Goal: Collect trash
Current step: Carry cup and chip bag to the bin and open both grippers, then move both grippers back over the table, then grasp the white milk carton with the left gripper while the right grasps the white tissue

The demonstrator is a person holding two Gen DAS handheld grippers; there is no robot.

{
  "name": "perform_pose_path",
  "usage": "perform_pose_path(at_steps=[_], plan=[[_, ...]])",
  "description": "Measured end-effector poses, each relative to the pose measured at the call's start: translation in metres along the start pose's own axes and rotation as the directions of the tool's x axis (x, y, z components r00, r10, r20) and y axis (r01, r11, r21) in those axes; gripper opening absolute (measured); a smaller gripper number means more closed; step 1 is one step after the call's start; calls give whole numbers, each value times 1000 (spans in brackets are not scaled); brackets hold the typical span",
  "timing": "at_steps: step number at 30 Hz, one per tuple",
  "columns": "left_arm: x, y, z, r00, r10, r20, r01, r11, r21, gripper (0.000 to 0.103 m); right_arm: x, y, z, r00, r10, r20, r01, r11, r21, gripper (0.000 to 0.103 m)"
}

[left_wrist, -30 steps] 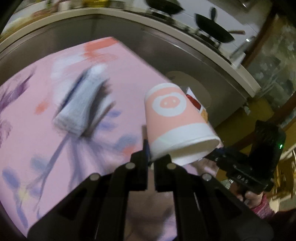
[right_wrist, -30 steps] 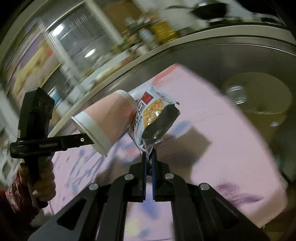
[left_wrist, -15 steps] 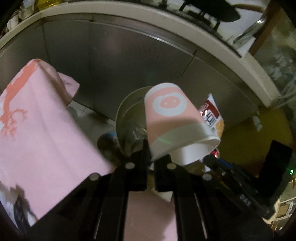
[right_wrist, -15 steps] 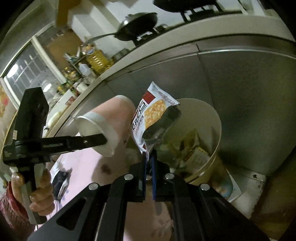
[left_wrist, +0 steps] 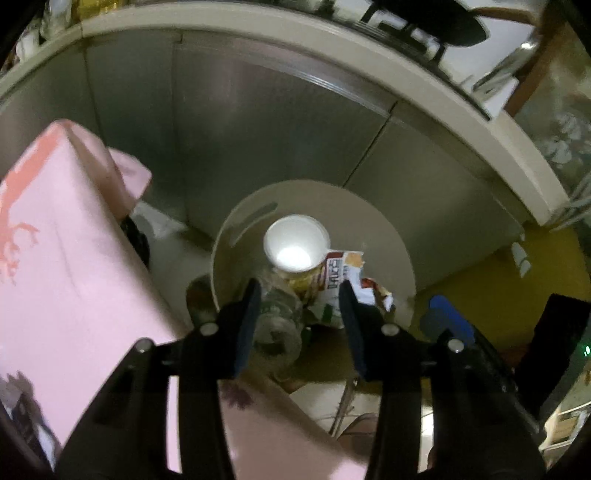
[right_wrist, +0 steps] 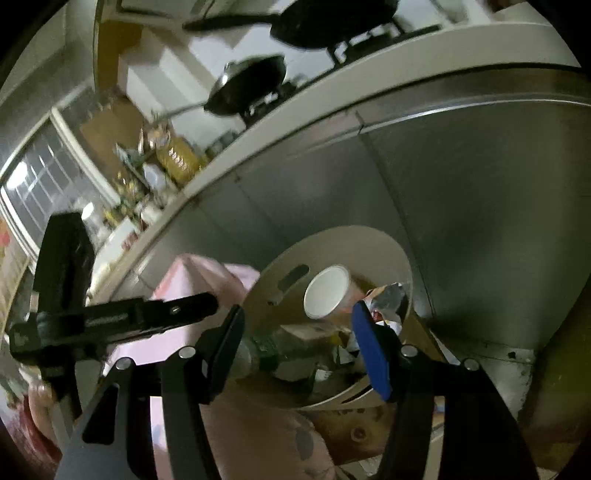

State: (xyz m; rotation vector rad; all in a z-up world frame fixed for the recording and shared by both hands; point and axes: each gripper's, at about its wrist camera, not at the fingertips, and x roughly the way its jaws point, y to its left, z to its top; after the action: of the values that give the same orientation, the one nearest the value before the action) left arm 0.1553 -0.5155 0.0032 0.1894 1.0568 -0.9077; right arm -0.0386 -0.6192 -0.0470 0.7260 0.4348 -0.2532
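Now the left gripper (left_wrist: 301, 295) is hovering over the round cream trash bin (left_wrist: 391, 236), and its jaws are opening with nothing pinched between them. Just beside it, the right gripper (right_wrist: 297, 332) is pointing at the same bin (right_wrist: 369, 240) from the other side; its jaws are also opening wide and they are holding nothing. A hand (right_wrist: 40, 402) is gripping the handle of the left gripper at the left edge of the right wrist view.

Under both grippers, the pink tablecloth (left_wrist: 70, 266) is covering the tabletop and is hanging down at its corner next to the bin.

Inside the bin, the paper cup (left_wrist: 296, 248) is lying on top of the other trash with its white open mouth facing up toward the cameras. The snack bag (left_wrist: 347, 277) is lying touching the cup on its right side, with red and white print showing. A clear plastic bottle (left_wrist: 277, 325) is lying lower in the bin, closer to the cameras, partly hidden behind the left finger.

Behind the bin, grey metal cabinet fronts (left_wrist: 258, 140) are standing under a pale counter edge. Farther up on the counter, a dark wok (right_wrist: 251, 85) and a second pan (right_wrist: 332, 22) are sitting on the stove.
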Motion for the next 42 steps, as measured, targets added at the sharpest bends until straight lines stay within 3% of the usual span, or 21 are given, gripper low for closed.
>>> perform_pose_path(at_steps=[4,10,18,21,26,28,29,32,38,42], plan=[[-34,-3,-25,998,-11,63,10,1000,26,42,-16,1,-8,1000,25,18,-26,999,45,58],[-75,4,-89,996,16,83,-20,999,45,42,-35,25,-29,997,71,-8,-70,996,45,58],[-129,38,-176,994,56,99,-58,998,20,42,-37,79,-62,984,137,-110,-140,990,-14,58],[-151,61,-207,989,98,110,-97,995,-7,42,-34,106,-77,974,161,-160,-171,984,-53,58],[-191,114,-246,974,182,137,-164,977,-133,43,-25,149,-103,951,194,-242,-219,972,-80,58],[-207,136,-255,953,257,160,-228,957,-181,55,-22,167,-113,941,198,-273,-235,966,-110,58],[-211,140,-255,943,285,169,-253,949,-190,64,-21,177,-119,936,199,-289,-244,961,-129,58],[-224,159,-248,915,356,191,-316,925,-211,68,-17,195,-133,926,198,-323,-259,953,-157,58],[-215,172,-194,895,399,197,-371,914,-167,70,-9,199,-144,911,195,-363,-265,952,-155,58],[-181,173,-158,889,431,153,-420,902,-103,70,-6,192,-143,908,194,-370,-261,955,-140,58]])
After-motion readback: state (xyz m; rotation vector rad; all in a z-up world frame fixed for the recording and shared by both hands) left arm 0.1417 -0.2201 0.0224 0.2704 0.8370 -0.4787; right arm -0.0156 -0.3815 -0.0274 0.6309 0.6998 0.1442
